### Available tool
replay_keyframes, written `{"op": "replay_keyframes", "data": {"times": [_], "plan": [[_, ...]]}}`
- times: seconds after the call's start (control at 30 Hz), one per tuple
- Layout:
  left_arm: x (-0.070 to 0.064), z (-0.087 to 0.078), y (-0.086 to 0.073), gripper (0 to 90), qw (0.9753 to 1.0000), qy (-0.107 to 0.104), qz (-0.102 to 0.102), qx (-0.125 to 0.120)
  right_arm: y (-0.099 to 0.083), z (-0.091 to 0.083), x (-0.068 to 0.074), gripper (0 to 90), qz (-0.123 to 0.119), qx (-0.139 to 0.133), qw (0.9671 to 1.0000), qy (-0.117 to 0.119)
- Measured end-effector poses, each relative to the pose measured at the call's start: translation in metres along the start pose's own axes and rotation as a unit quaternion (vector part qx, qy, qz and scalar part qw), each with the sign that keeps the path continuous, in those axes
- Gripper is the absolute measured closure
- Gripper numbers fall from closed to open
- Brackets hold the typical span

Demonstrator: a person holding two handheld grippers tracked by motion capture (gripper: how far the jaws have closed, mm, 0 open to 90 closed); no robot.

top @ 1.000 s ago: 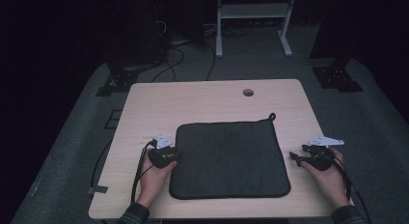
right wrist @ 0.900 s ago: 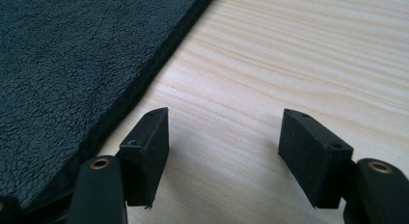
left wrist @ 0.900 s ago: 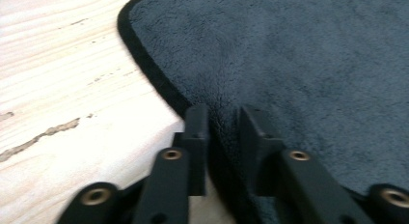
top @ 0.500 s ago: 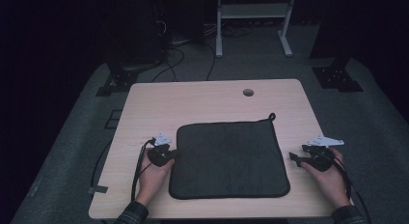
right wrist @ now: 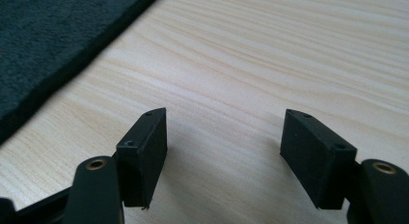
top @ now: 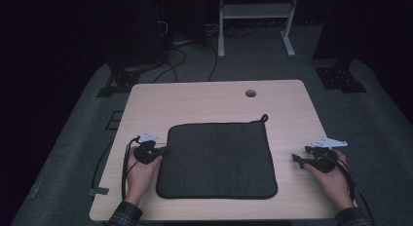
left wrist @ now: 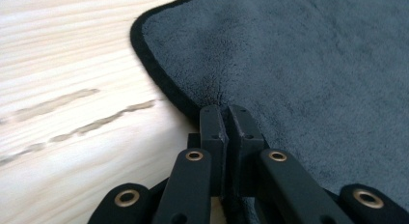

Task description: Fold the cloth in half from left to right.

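Jaws of the left gripper (left wrist: 224, 113) pressed together, clamped on the black-bound left edge of a dark grey towel (top: 216, 158), with a small pucker of cloth just ahead of the tips. Pale wooden table (top: 195, 99) directly beside that edge. Jaws of the right gripper (right wrist: 224, 147) wide apart, holding nothing, low over bare wood, with the right edge of the towel near but not touching. Towel flat in the near middle of the table, between both grippers, with a small hanging loop (top: 264, 118) at the far right corner. A round cable hole (top: 250, 93) further back. One hand (top: 141, 172) behind the left gripper, the other hand (top: 333, 179) behind the right one.
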State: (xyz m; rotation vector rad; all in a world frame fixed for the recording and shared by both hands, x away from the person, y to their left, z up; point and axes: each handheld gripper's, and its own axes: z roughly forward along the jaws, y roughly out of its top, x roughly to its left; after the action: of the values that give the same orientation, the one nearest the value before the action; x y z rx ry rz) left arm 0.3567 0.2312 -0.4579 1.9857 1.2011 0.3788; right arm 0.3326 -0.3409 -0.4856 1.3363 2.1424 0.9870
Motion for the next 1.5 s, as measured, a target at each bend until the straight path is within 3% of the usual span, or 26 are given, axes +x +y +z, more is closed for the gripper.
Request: {"op": "replay_keyframes", "data": {"times": [0.37,0.57,0.8,1.0,1.5], "plan": [[0.028,-0.022,-0.005,85.6,0.9995,0.019,-0.023,-0.009,0.0,0.0,0.0,32.1,0.0,0.0,1.0,0.0],[0.034,-0.034,-0.003,85.7,0.9986,-0.006,-0.039,-0.035,0.0,0.0,0.0,32.1,0.0,0.0,1.0,0.0],[0.025,-0.038,0.006,85.6,0.9971,-0.037,-0.033,-0.058,0.0,0.0,0.0,32.1,0.0,0.0,1.0,0.0],[0.014,-0.037,0.018,85.5,0.9939,-0.074,-0.036,-0.073,0.0,0.0,0.0,32.0,0.0,0.0,1.0,0.0],[-0.022,-0.02,0.047,85.4,0.9877,-0.136,-0.014,-0.076,0.0,0.0,0.0,32.0,0.001,0.0,1.0,0.0]]}}
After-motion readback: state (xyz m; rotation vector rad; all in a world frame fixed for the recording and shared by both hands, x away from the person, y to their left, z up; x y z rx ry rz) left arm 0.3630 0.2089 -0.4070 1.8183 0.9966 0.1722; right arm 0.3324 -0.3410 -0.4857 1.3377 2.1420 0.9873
